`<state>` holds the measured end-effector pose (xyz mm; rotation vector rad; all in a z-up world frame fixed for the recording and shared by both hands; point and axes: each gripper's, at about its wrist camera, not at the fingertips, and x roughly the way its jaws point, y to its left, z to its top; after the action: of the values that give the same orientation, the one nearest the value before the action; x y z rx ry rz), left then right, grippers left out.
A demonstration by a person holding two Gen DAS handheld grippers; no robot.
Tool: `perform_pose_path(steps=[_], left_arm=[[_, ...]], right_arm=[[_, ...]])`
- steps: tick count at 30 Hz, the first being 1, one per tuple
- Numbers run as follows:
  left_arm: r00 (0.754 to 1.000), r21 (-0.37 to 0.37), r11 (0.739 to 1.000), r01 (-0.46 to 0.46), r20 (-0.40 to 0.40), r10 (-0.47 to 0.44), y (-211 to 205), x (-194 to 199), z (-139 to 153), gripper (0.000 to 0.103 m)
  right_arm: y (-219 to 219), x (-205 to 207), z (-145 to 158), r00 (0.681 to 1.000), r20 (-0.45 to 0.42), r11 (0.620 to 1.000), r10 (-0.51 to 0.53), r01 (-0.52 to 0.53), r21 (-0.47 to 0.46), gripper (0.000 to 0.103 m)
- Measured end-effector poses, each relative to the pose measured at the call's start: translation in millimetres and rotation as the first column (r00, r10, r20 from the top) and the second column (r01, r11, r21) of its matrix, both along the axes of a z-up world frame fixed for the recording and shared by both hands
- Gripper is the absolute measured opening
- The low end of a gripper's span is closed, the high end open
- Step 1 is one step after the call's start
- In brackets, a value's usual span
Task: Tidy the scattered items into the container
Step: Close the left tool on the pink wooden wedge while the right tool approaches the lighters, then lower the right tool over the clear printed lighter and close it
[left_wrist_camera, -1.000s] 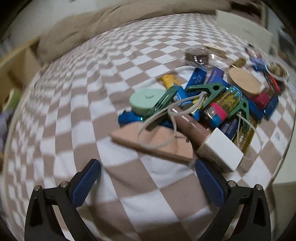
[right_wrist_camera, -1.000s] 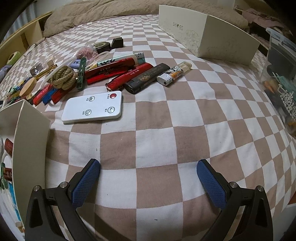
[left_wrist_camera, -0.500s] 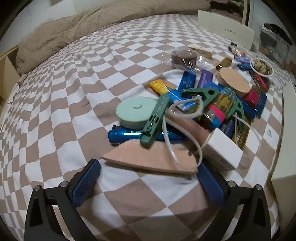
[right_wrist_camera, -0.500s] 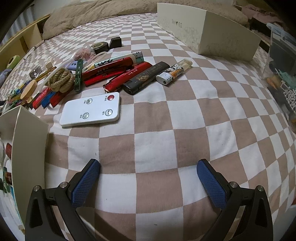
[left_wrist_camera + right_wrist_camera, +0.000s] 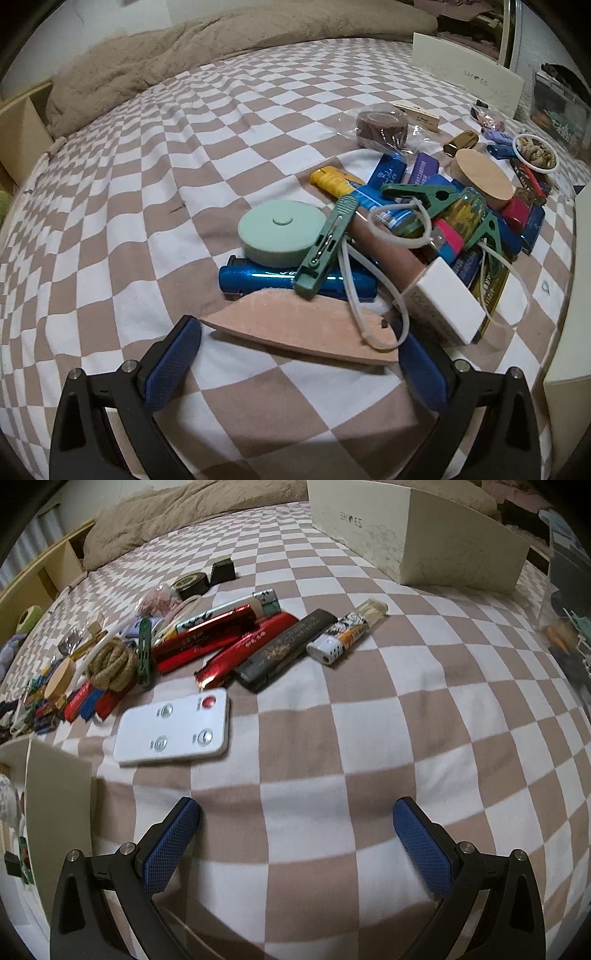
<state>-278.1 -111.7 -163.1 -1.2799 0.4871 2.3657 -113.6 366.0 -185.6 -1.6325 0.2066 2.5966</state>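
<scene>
Your left tool sat with its fingers spread wide, low over the checkered bed, with the pink leather piece lying between the fingertips, not gripped. Behind it the scattered pile held a blue lighter, a mint round case, a green clip and a white loop of cord, all touching or overlapping. Your right tool was also spread apart and held nothing, hovering over bare bedding near the white remote. The container, a cream box, stood at the left edge of the right wrist view beside the remote; a few small items showed inside, too cropped to tell. A cream shoe box stood well apart at the far side.
</scene>
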Motion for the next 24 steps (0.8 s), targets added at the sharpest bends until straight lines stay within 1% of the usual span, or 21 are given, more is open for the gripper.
perform_pose_path(steps=[2, 5, 6, 8, 11, 13, 15, 18, 22, 24], left_arm=[[1.000, -0.009, 1.000, -0.004, -0.024, 0.004, 3, 6, 1, 0.095], [0.998, -0.033, 0.999, -0.016, -0.064, 0.014, 9, 14, 2, 0.092], [0.997, -0.040, 0.999, -0.022, -0.075, 0.019, 11, 17, 2, 0.092], [0.995, -0.053, 0.998, -0.034, -0.099, 0.029, 12, 21, 3, 0.092], [0.991, -0.068, 0.996, -0.052, -0.126, 0.043, 15, 27, 4, 0.092], [0.991, -0.053, 0.996, -0.066, -0.117, 0.059, 13, 32, 3, 0.092], [0.993, -0.009, 0.997, -0.082, -0.080, 0.081, 8, 36, 3, 0.092], [0.994, 0.039, 0.994, -0.097, -0.053, 0.099, 4, 45, 4, 0.092], [0.994, 0.062, 0.993, -0.103, -0.035, 0.105, 13, 58, 3, 0.091], [0.995, 0.055, 0.994, -0.093, -0.035, 0.095, 18, 64, 4, 0.092]], right_arm=[[-2, -5, -1, 1.000, -0.007, 1.000, 0.000, 0.000, 0.022, 0.103], [-6, -12, -3, 0.999, -0.046, 0.998, 0.004, -0.002, 0.061, 0.103], [-5, -14, -3, 0.999, -0.052, 0.998, 0.006, -0.003, 0.062, 0.103], [-2, -17, -3, 0.995, -0.099, 0.998, 0.013, -0.007, 0.056, 0.103], [3, -21, -3, 0.993, -0.116, 1.000, 0.016, -0.013, 0.028, 0.103], [4, -23, -1, 0.993, -0.118, 0.999, 0.030, -0.027, 0.021, 0.103], [8, -25, 2, 0.992, -0.112, 0.998, 0.063, -0.062, 0.015, 0.103], [13, -31, 6, 0.982, -0.091, 0.984, 0.165, -0.158, 0.083, 0.103], [32, -45, 6, 0.970, -0.066, 0.968, 0.235, -0.228, 0.103, 0.103], [43, -54, 6, 0.963, -0.052, 0.962, 0.264, -0.259, 0.083, 0.103]])
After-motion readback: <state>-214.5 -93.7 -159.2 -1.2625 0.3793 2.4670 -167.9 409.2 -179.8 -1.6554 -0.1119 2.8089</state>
